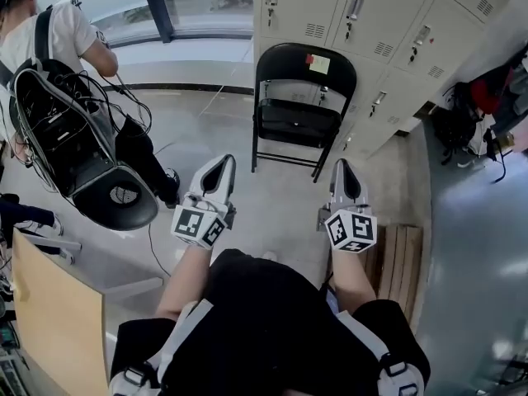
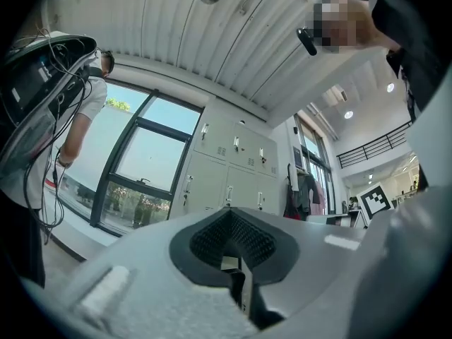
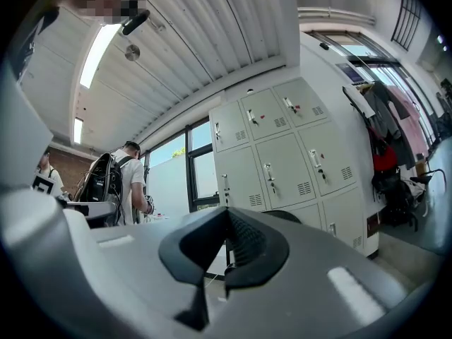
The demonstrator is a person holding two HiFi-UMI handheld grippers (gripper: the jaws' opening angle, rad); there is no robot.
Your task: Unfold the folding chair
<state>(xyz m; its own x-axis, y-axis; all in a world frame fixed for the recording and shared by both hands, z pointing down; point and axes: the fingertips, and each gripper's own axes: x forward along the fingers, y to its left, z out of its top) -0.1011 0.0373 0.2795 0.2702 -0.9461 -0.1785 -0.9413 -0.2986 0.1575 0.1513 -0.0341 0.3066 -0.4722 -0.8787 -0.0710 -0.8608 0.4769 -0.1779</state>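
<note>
Left fingers: The left gripper (image 2: 234, 240) had its fingers (image 2: 208, 242) pressed together with nothing between them.
Right fingers: The right gripper (image 3: 226, 242) was likewise closed tight and empty.
Aim: Both grippers were held side by side, roughly level, pointing at the chair and well apart from it.
Chair: The black folding chair (image 1: 301, 106) stood on the floor (image 1: 272, 192) just in front of grey lockers (image 1: 363, 23). Its seat (image 1: 297, 124) looked at least partly lowered, though the steep view left that uncertain.
Handling: Probably a stiff metal frame, fairly heavy for narrow fingers, with smooth tubing likely to slip and hinges that could pinch.
Hold: The backrest (image 1: 289, 60) top rail and the seat's front edge seemed the best grips.
Bystander: A person (image 1: 62, 35) stood at far left.
</note>
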